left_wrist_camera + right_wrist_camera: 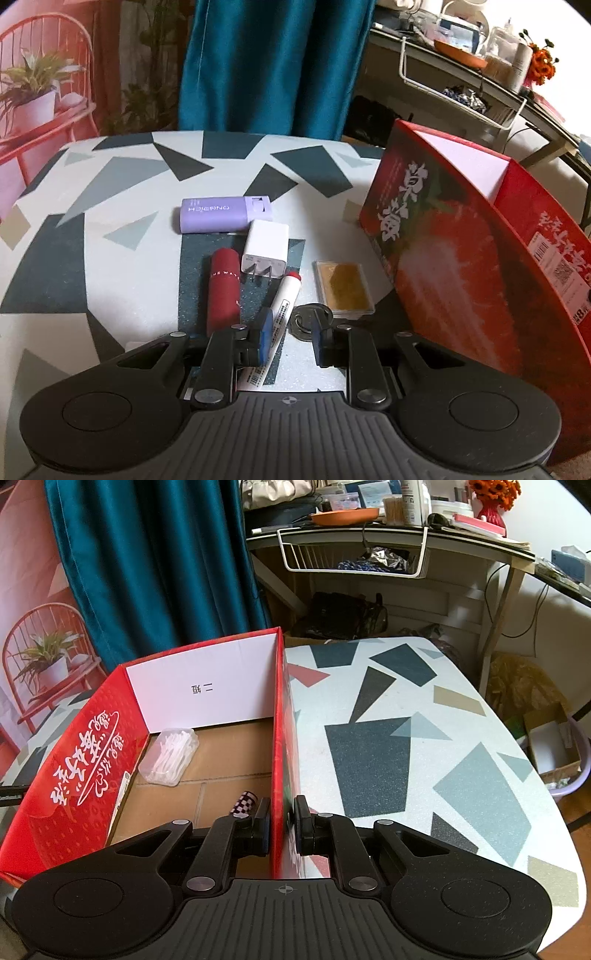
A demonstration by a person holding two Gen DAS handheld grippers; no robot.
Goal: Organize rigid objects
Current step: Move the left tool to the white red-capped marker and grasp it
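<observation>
Left tongs (pixel 290 338): apart, empty; you needed to centre over the marker (pixel 281 314).
Right tongs (pixel 281 825): clamped on the box wall (pixel 277 738).

The tabletop (pixel 110 206) is showing grey and dark angular shapes on white. Ahead of the jaws are lying a lilac case (pixel 225 214), a white charger (pixel 265 249) and a dark red tube (pixel 223 290); right of them is standing a red box (pixel 461 258).

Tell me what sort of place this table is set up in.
Probably a lived-in room at home, used partly for storage. Behind the table with the geometric-patterned cover hang a teal fabric curtain and a cluttered grey shelf with a white wire basket slung under it and orange artificial flowers on top.
</observation>
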